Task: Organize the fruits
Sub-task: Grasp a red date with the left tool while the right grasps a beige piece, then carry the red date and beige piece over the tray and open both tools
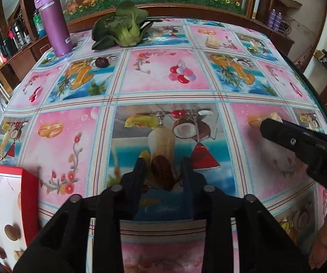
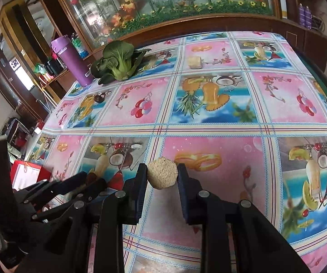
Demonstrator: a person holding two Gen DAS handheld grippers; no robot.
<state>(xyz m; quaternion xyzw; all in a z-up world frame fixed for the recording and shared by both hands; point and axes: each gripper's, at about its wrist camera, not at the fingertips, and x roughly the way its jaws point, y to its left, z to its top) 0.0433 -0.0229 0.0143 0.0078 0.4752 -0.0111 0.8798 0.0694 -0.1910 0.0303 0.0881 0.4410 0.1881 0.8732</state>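
Fruit-print tablecloth (image 2: 209, 125) across a wide table, bok choy (image 2: 118, 61) and purple flask (image 2: 72, 61) far back. Near left, red box (image 1: 4, 204) — contents unclear. Left gripper (image 1: 163, 173) spread around a brown date (image 1: 161, 173); right gripper (image 2: 162, 175) spread, beige crumbly chunk (image 2: 162, 173) dead ahead between fingers — not yet pinched.

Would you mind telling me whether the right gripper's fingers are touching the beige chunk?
Cannot tell. In the right wrist view the beige chunk sits between the right gripper's fingers; its left edge meets one finger, but overlap could hide a gap.
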